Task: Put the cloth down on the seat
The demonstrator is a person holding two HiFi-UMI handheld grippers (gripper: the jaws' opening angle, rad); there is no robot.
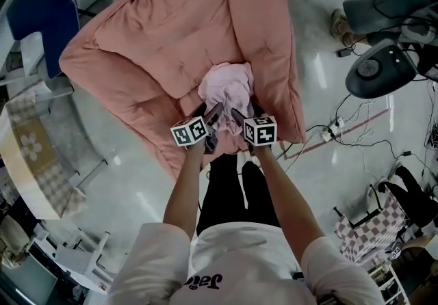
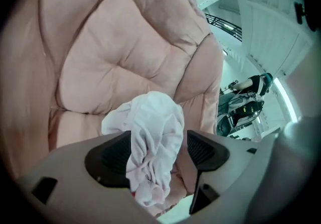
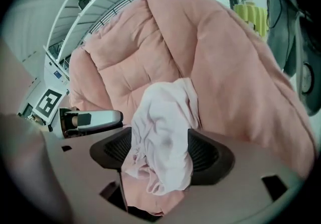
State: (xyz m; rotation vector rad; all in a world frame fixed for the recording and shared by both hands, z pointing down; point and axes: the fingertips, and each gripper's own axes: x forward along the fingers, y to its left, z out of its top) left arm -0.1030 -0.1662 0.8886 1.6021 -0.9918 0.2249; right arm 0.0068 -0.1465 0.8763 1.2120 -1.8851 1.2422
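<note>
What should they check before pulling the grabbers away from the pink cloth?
1. Cloth down on the seat: ok, it lies bunched on the pink cushion.
2. Left gripper jaws apart: ok, a gap shows beside the cloth.
3. Right gripper jaws apart: ok, they stand wide, though the cloth touches both pads.
4. Cloth clear of the jaws: not ok, folds hang between both pairs.
5. Cloth will stay put when the grippers back away: cannot tell; a fold might catch, so pulling back slowly seems wise.
</note>
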